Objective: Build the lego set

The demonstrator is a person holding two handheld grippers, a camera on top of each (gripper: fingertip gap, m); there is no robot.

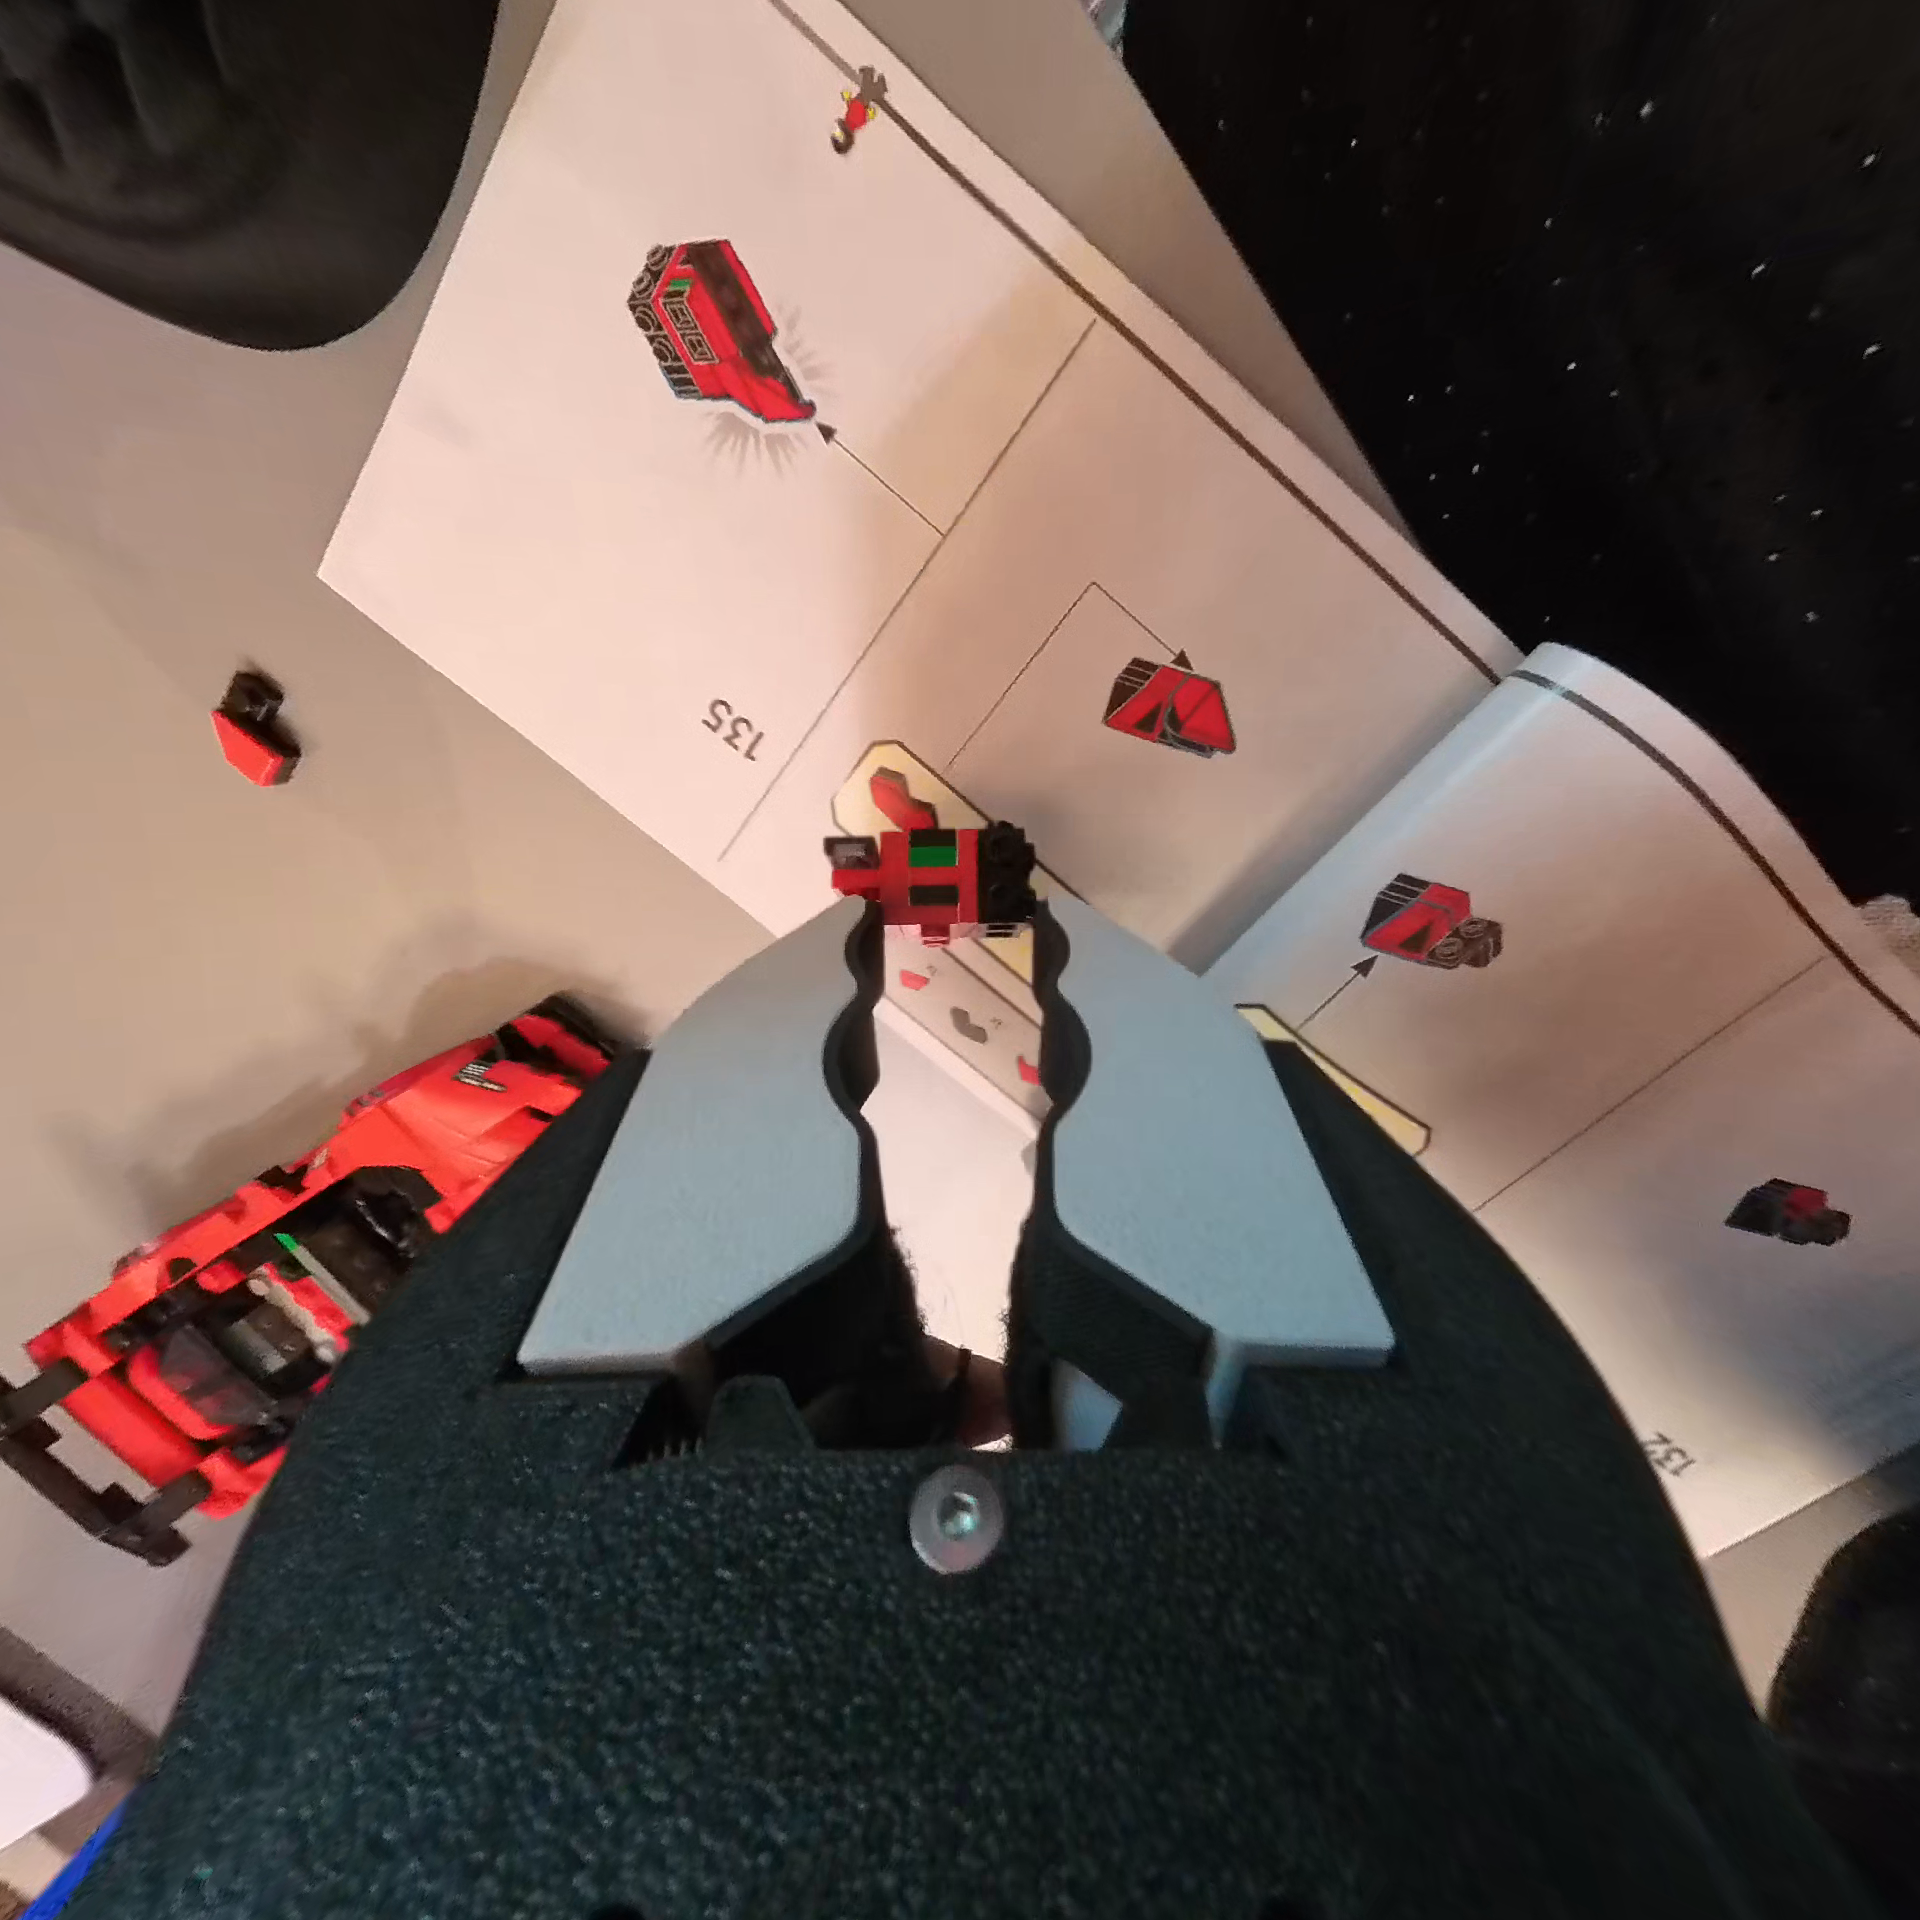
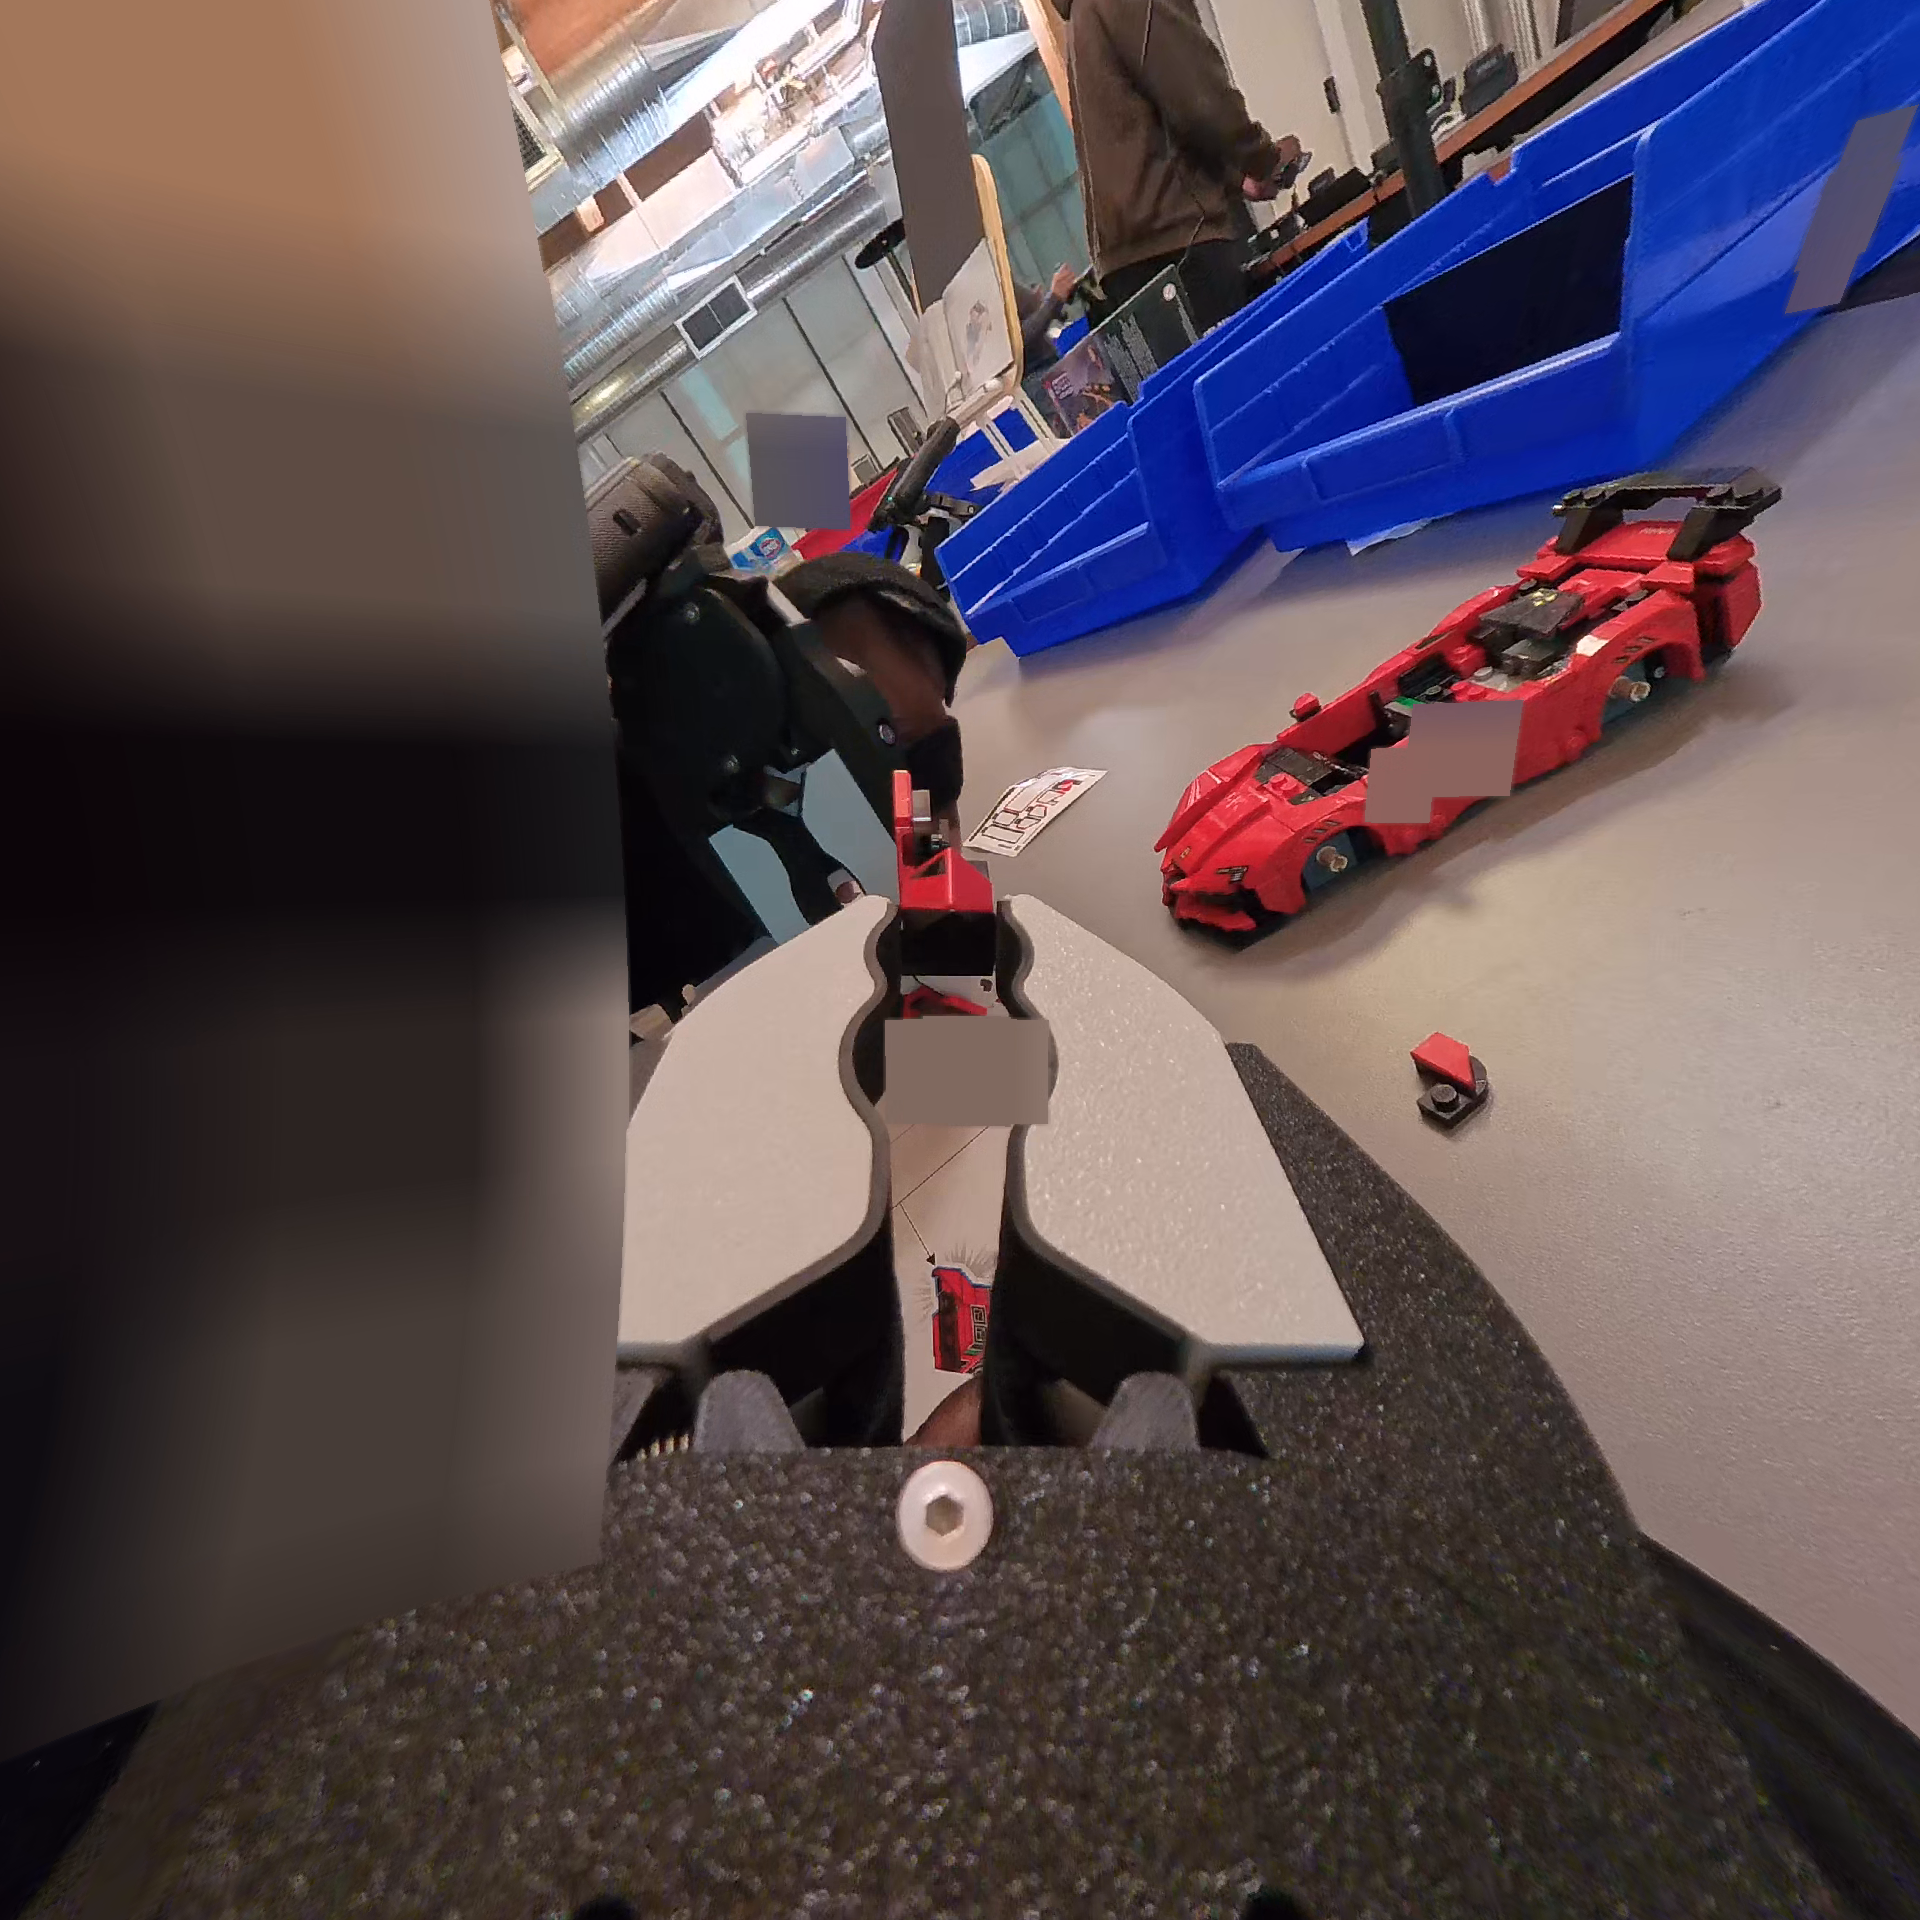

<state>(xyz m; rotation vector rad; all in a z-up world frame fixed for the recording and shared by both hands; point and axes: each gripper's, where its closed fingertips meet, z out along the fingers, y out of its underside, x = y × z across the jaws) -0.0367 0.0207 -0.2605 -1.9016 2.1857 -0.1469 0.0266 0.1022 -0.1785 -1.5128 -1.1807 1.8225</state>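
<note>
My left gripper (image 1: 951, 914) is shut on a small red, black and green lego sub-assembly (image 1: 940, 878), held above the open instruction booklet (image 1: 644, 561). My right gripper (image 2: 940, 925) is shut on a small red and black lego piece (image 2: 935, 883) that sticks up past its fingertips. The left gripper also shows in the right wrist view (image 2: 727, 707), just behind and left of the right gripper, held by a gloved hand. The part-built red lego car lies on the grey table in the left wrist view (image 1: 312, 1226) and in the right wrist view (image 2: 1475, 717).
A loose red and black piece lies on the table (image 1: 255, 727), also in the right wrist view (image 2: 1449, 1081). A sticker sheet (image 2: 1034, 810) lies near the car. Blue bins (image 2: 1351, 416) line the far side. A person (image 2: 1153, 156) stands beyond them.
</note>
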